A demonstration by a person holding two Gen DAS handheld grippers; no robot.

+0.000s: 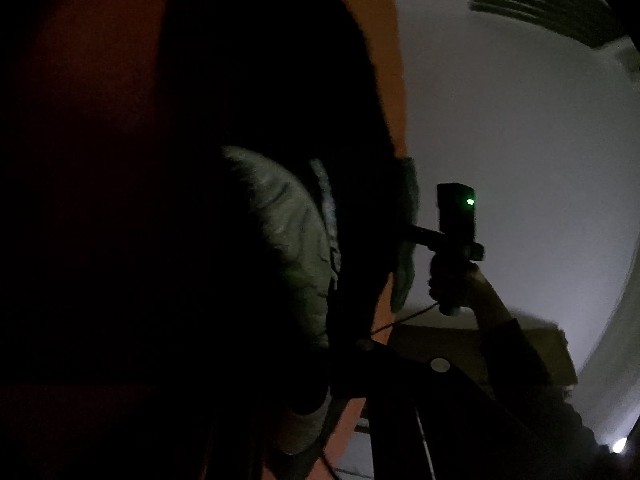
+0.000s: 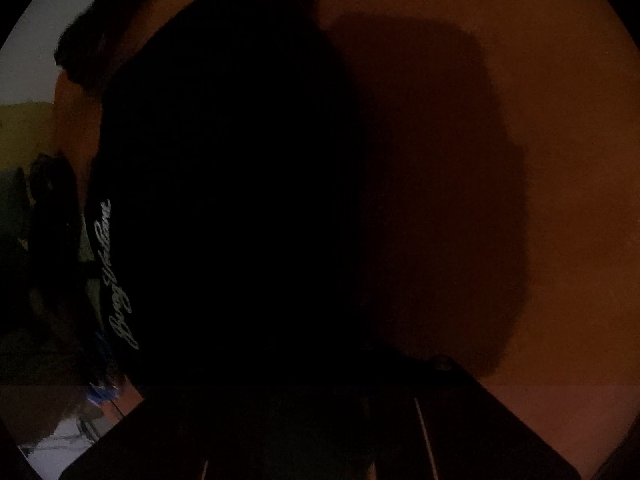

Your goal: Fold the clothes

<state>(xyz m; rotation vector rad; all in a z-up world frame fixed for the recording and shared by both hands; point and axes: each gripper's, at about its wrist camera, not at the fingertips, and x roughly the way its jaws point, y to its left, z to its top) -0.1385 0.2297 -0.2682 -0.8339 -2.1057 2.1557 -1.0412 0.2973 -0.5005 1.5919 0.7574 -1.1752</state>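
Left wrist view, very dim: a black garment hangs close ahead of the left claw, filling the middle of the frame, with a pale grey-green lining or second piece showing just ahead of the fingers. The claw is pressed together, probably pinching cloth, though the contact is lost in shadow. Beyond and to the right, a hand holds up the right claw's handle against a white wall. Right wrist view: the same black garment, with white script lettering on its left edge, lies directly ahead of the right claw over an orange surface. Jaws pressed together; what they grip is not readable. Progress: garment lifted and loose, no finished fold visible, so folding looks early, with most work left.
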